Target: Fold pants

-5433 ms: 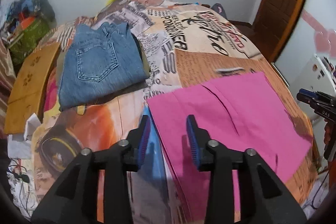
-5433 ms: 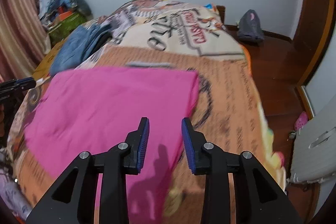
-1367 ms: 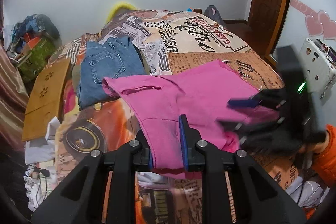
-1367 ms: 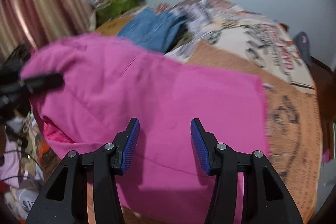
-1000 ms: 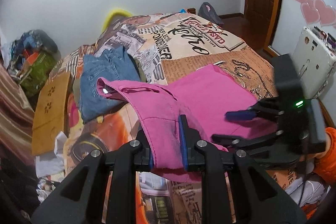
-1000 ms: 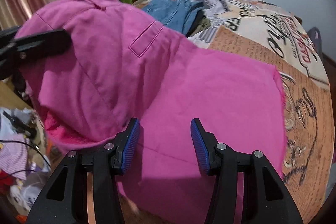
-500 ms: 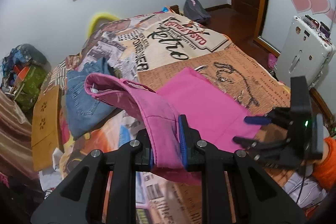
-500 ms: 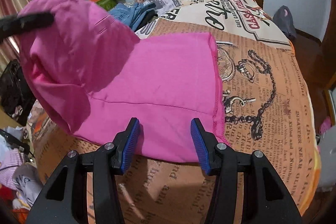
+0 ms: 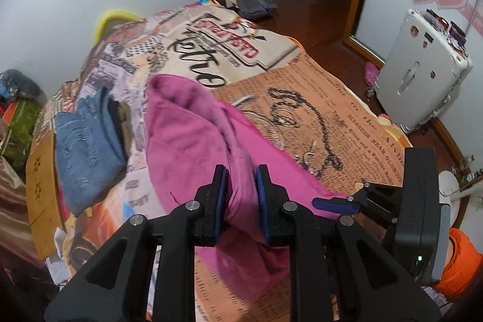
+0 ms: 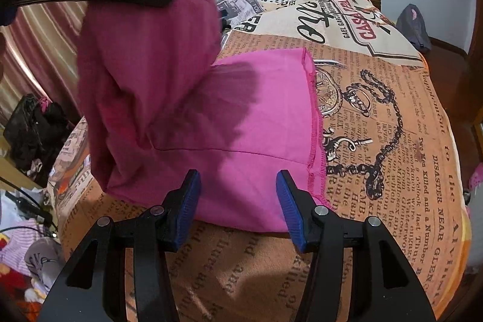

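Lifted higher, soft pink pants (image 10: 259, 122) in left gripper (image 9: 241, 195)

Even, moderately bright indoor light. Heavy fisheye bending with black vignette at all corners. Lifted pink pants (image 10: 145, 50) motion-blurred, casting a soft dark shadow on their flat half. Bedspread (image 10: 392, 125) print sharp mid-frame, softer toward the bed's far edge.
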